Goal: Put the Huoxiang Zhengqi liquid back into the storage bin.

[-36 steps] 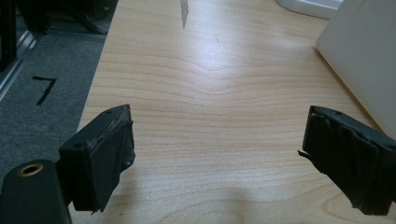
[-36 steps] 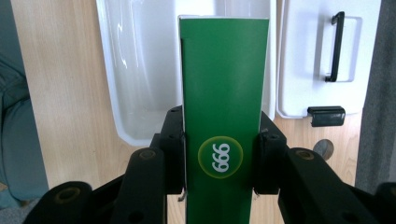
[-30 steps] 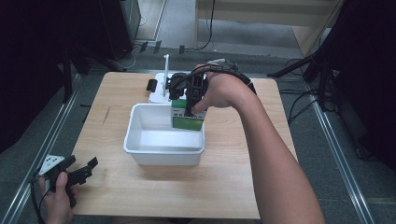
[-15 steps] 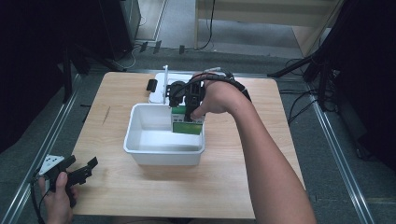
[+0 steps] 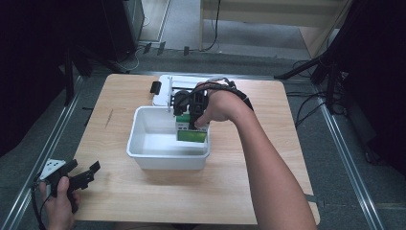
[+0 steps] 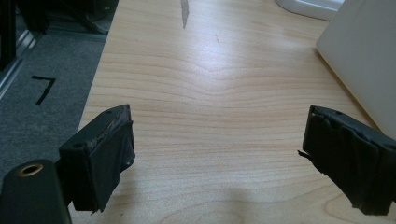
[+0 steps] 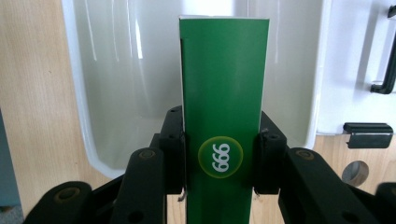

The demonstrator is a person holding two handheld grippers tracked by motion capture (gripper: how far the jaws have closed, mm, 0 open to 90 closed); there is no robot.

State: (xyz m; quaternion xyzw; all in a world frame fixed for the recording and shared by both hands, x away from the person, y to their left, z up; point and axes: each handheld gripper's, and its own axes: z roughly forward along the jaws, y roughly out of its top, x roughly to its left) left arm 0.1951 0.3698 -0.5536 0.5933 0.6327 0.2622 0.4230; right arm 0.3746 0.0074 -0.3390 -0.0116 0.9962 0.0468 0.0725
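Over the white tub (image 5: 143, 143), the right gripper (image 7: 219, 161) clamps a light, crushable green carton (image 7: 223, 84) by its narrow sides, while the left gripper (image 6: 219, 154) gapes empty.

Light wood table (image 5: 230, 191) (dark streak near its 10 o'clock corner). White tub (image 5: 165, 155) sits abt centre; flat white lid (image 5: 163, 93) w/ black latch at 12 o'clock, touching tub's far rim.
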